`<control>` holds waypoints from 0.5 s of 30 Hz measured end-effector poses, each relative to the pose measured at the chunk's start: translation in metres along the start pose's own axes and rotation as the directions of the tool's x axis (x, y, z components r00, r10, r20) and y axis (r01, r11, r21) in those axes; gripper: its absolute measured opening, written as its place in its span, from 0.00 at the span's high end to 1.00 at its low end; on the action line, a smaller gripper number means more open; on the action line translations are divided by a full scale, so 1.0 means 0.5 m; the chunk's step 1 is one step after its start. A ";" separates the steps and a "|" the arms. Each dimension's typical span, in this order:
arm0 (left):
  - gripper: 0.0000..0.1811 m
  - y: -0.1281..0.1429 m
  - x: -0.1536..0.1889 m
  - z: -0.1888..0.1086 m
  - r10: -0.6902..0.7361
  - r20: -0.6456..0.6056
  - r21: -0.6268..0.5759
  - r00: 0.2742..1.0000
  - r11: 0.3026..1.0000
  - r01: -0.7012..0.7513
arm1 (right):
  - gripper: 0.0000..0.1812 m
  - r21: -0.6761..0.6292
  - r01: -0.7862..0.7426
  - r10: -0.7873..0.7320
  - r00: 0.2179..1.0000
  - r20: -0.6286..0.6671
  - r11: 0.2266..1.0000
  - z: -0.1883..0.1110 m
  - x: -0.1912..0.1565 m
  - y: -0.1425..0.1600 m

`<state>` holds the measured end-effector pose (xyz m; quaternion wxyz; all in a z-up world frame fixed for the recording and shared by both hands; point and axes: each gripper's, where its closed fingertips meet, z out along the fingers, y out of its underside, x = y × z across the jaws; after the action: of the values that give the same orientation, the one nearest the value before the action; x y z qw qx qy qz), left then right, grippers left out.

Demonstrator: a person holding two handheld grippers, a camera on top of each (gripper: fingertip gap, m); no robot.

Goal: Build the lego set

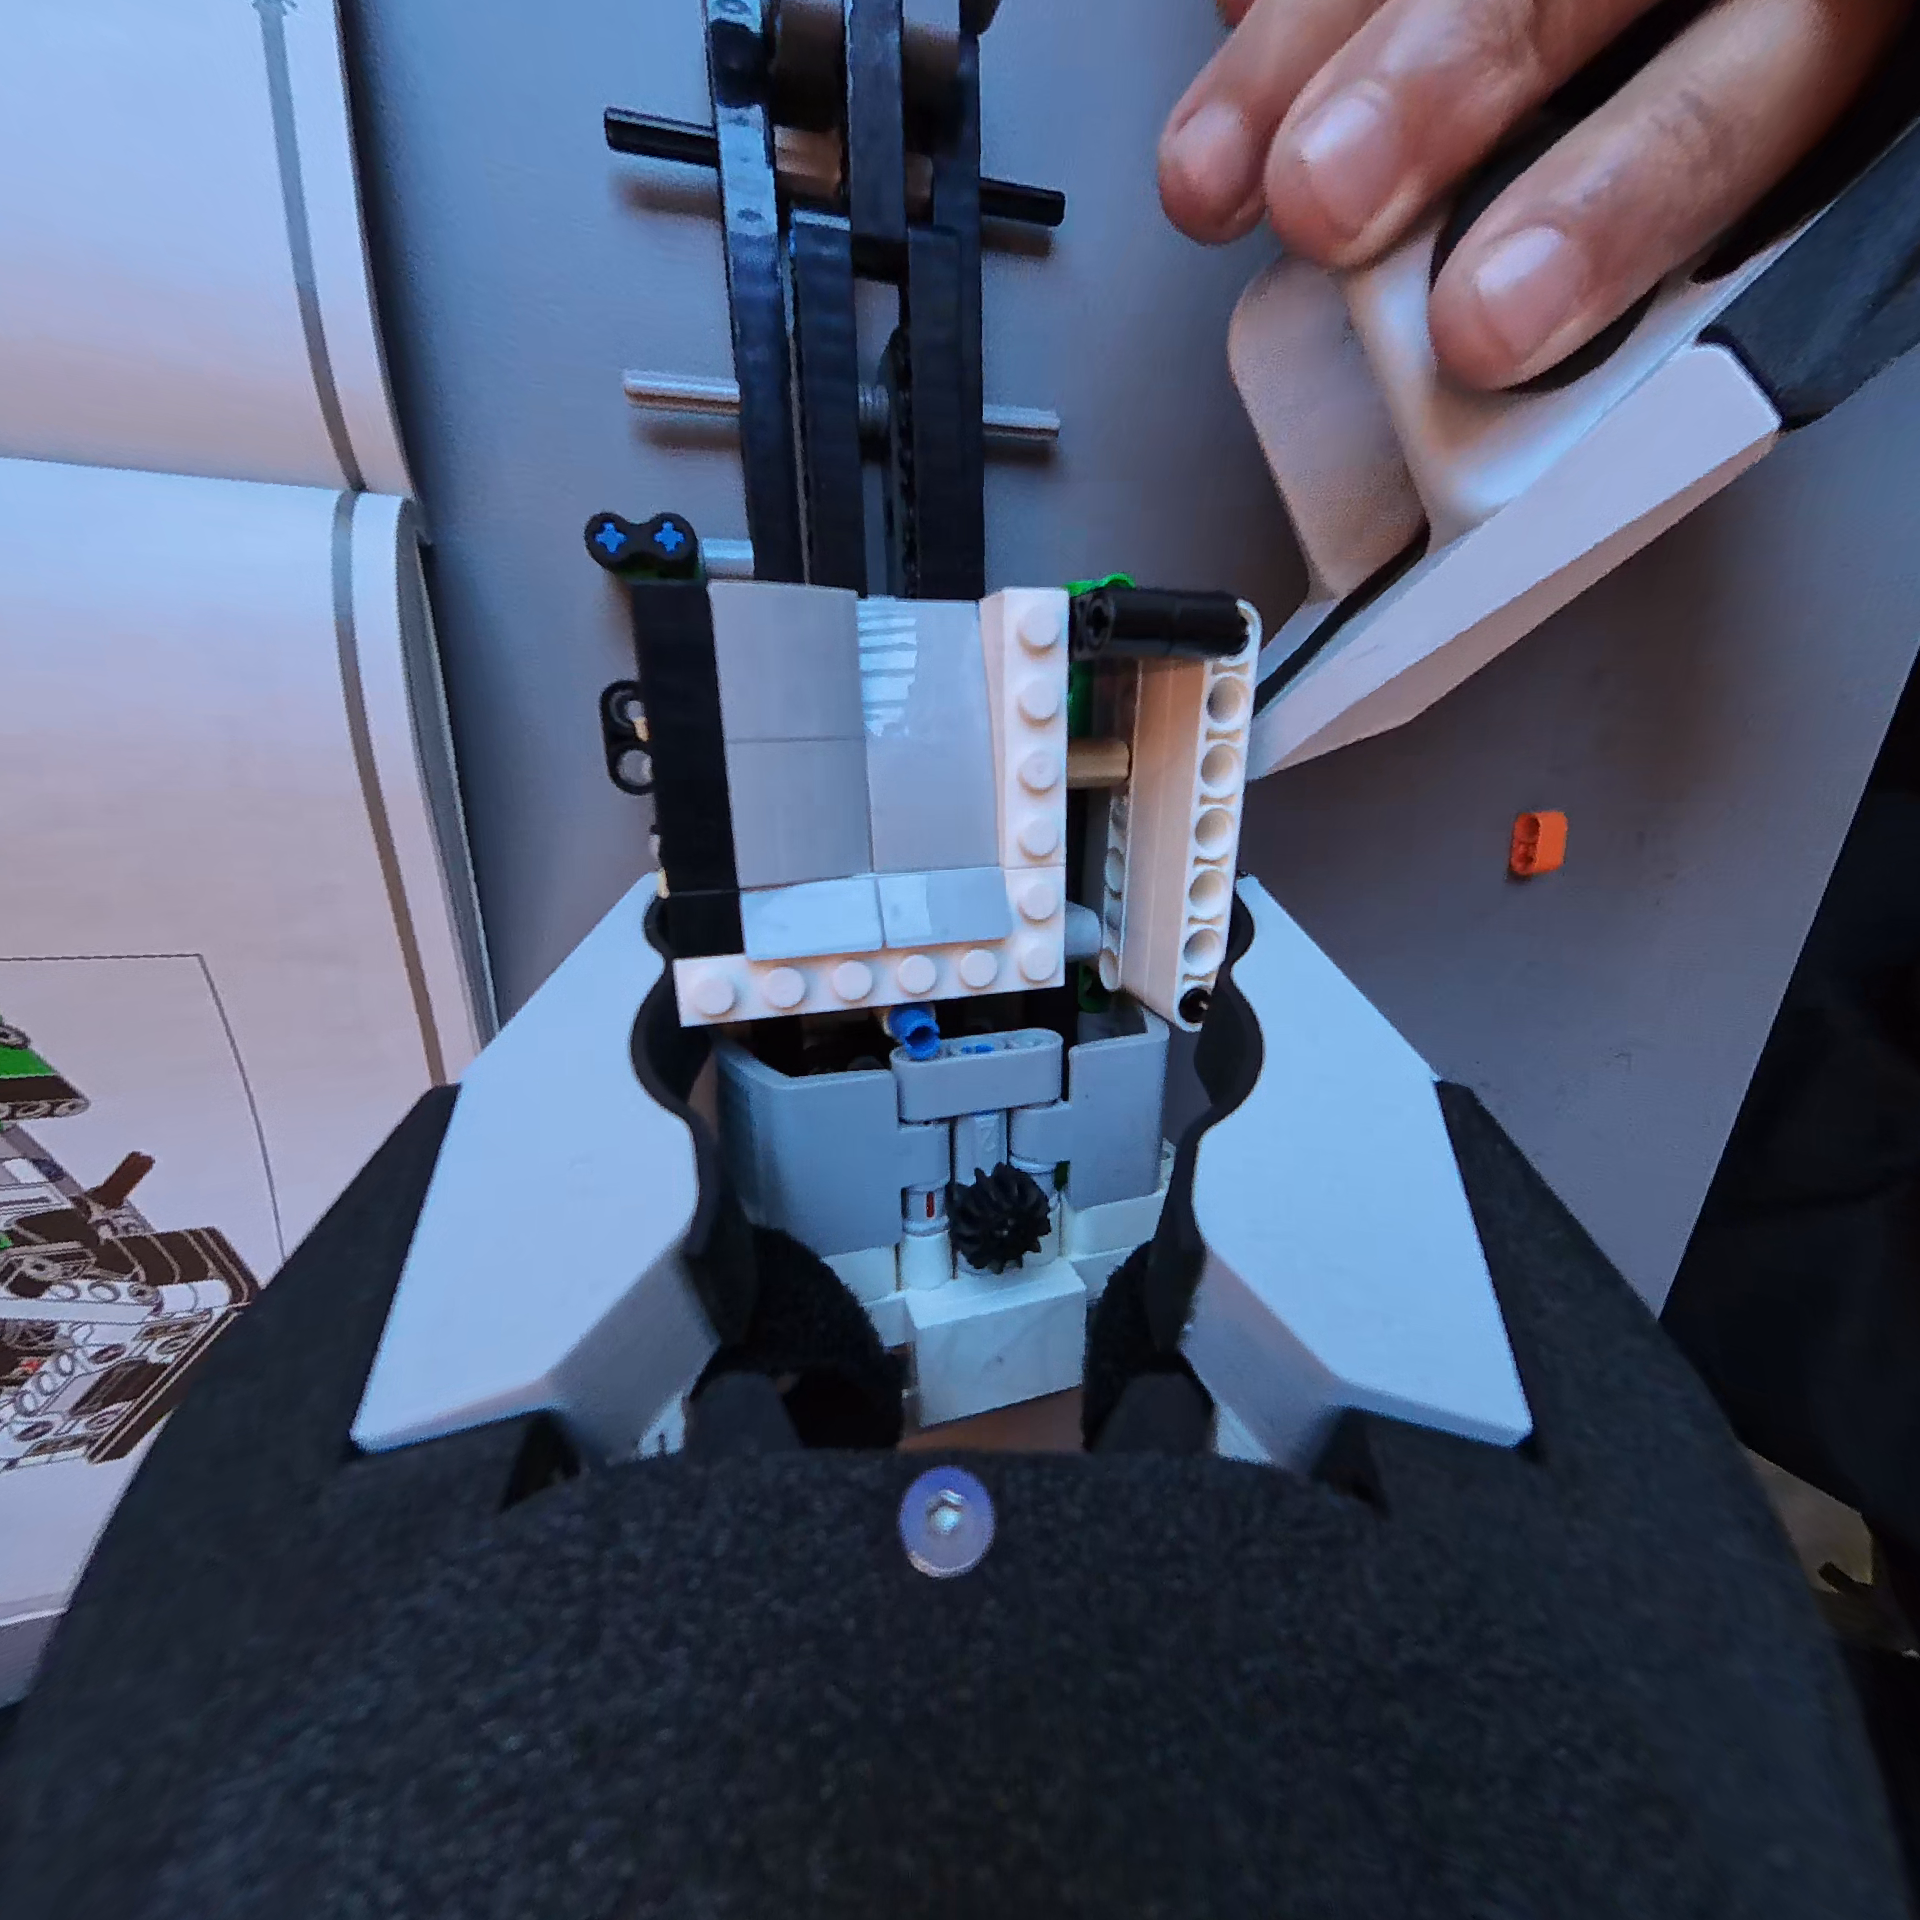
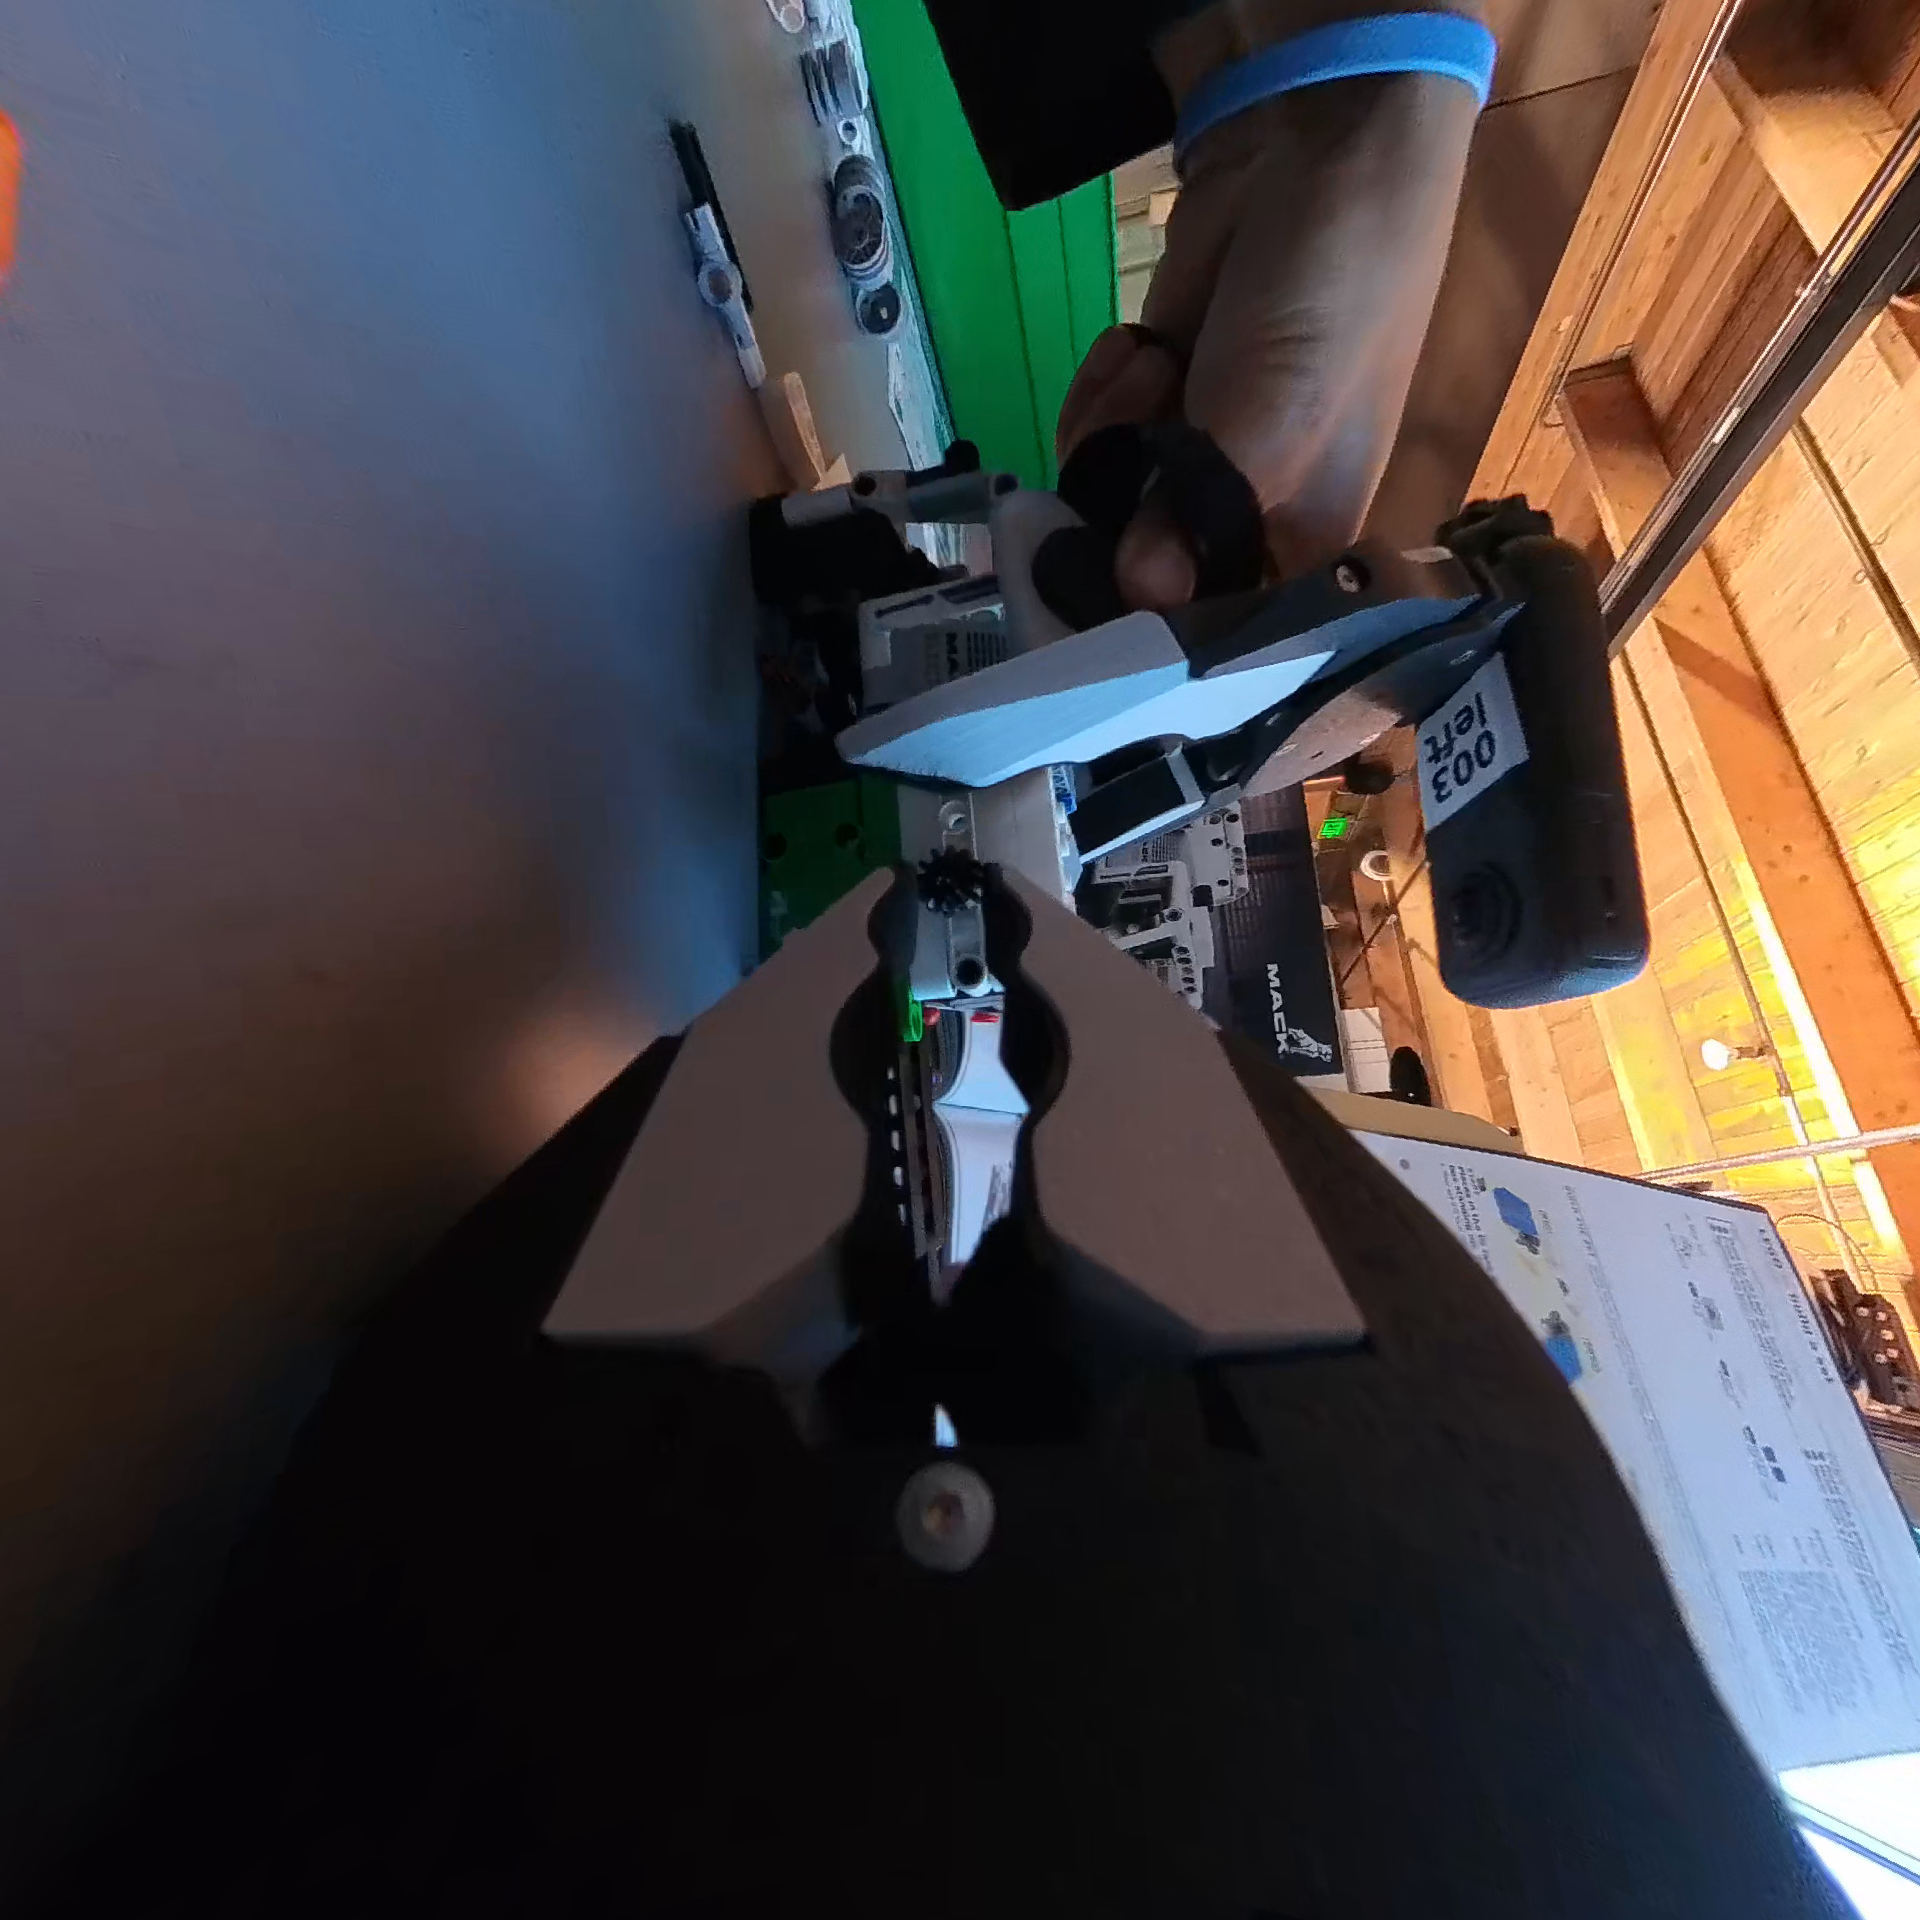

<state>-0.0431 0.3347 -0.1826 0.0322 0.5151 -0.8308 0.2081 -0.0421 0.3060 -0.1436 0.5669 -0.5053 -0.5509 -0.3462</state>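
My left gripper [image 1: 945, 899] is shut on the lego model [image 1: 862, 790], a grey, white and black build with long black beams [image 1: 842, 312] running away from me. A black gear [image 1: 997, 1216] sits low between my fingers. My right gripper [image 1: 1259, 694] comes in from the upper right, held by a hand [image 1: 1455, 187]. Its jaws are nearly closed on the right edge of a tilted white beam [image 1: 1184, 810] at the model's side. In the right wrist view my right gripper [image 2: 954, 883] shows a narrow gap, with the gear [image 2: 948, 878] at its tips. The left gripper's white finger [image 2: 1039, 707] lies just beyond.
An open instruction booklet [image 1: 156, 831] lies left of the model and also shows in the right wrist view [image 2: 1662, 1455]. A small orange piece [image 1: 1538, 842] lies on the grey table [image 1: 1558, 1039]. Loose parts and wheels [image 2: 862, 218] lie farther off by a green sheet [image 2: 997, 260].
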 end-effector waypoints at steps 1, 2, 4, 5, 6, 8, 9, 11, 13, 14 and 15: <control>0.47 0.000 0.000 0.000 -0.001 0.000 0.000 1.000 1.000 0.001 | 0.94 0.001 -0.006 0.006 1.000 -0.004 1.000 0.000 0.000 0.000; 0.47 0.000 0.000 0.000 -0.001 0.000 0.001 1.000 1.000 0.001 | 0.94 -0.001 -0.024 0.024 1.000 -0.009 1.000 -0.001 0.000 -0.001; 0.47 -0.001 -0.002 0.000 -0.005 0.001 0.006 1.000 1.000 0.005 | 0.93 -0.030 -0.039 0.038 0.999 -0.017 0.999 -0.005 0.000 0.000; 0.47 -0.001 -0.002 0.000 -0.008 0.001 0.012 1.000 1.000 0.008 | 0.93 -0.041 -0.048 0.047 0.998 -0.029 0.998 -0.010 0.001 -0.004; 0.47 -0.002 -0.002 0.000 -0.011 0.001 0.016 1.000 1.000 0.011 | 0.93 -0.037 -0.064 0.063 0.997 -0.048 0.997 -0.017 0.006 -0.012; 0.47 -0.002 -0.002 0.000 -0.015 0.002 0.017 1.000 1.000 0.015 | 0.93 -0.065 -0.100 0.098 0.994 -0.042 0.993 -0.024 0.002 -0.016; 0.47 -0.002 -0.002 0.000 -0.015 0.002 0.017 1.000 1.000 0.015 | 0.93 -0.091 -0.102 0.098 0.994 -0.045 0.991 -0.024 0.001 -0.013; 0.47 -0.002 -0.001 0.000 -0.016 0.002 0.017 1.000 1.000 0.016 | 0.94 -0.124 -0.114 0.111 0.993 -0.033 0.986 -0.018 -0.004 -0.004; 0.47 -0.002 -0.001 0.000 -0.019 0.002 0.018 1.000 1.000 0.019 | 0.96 -0.128 -0.112 0.109 0.993 -0.035 0.985 -0.015 -0.002 -0.002; 0.46 -0.002 -0.001 0.000 -0.019 0.001 0.018 1.000 1.000 0.019 | 0.98 -0.118 -0.113 0.109 0.993 -0.038 0.987 -0.015 0.000 -0.005; 0.47 -0.002 0.000 0.000 -0.020 0.000 0.018 1.000 1.000 0.020 | 0.98 -0.118 -0.115 0.112 0.993 -0.038 0.986 -0.015 0.000 -0.004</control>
<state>-0.0421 0.3344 -0.1824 0.0299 0.5238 -0.8237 0.2151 -0.0422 0.2985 -0.1423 0.5627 -0.5636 -0.4906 -0.3537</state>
